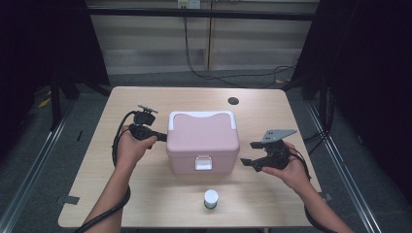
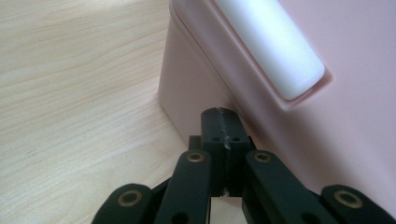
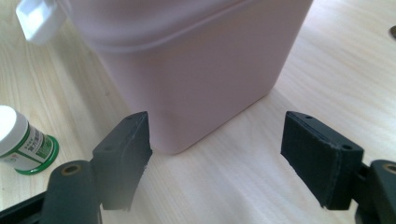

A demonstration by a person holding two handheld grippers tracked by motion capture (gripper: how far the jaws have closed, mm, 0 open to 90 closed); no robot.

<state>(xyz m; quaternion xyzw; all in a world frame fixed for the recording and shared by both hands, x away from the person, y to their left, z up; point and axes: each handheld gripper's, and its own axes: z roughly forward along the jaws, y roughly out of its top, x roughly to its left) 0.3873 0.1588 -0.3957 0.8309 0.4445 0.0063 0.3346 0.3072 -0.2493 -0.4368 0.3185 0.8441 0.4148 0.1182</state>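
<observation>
Near edge of the table (image 1: 160,204), a bit right of middle: small white-capped jar with a green label (image 1: 211,199), upright, standing clear of everything.

Next back, centre of the table: pink lidded box (image 1: 202,141), white latch (image 1: 203,163) on its near face, white handle (image 1: 201,114) lying flat along the far side of the lid. Lid looks down.

Right tool (image 1: 247,153) sits off the box's right side, jaws spread wide with nothing between them; in the right gripper view the box's corner stands just ahead of the gap. Left tool (image 1: 163,138) is at the box's left wall, jaws shut together on nothing, tips at or almost at the wall just under the lid rim; contact cannot be confirmed.

Judgement: the work in hand is steadying the box and getting it open. To do it well, keep the left tool pressed flat against the wall as a brace, bring the right tool round to the latch and lift it gently so the box does not slide toward the far edge. Mind the jar.
</observation>
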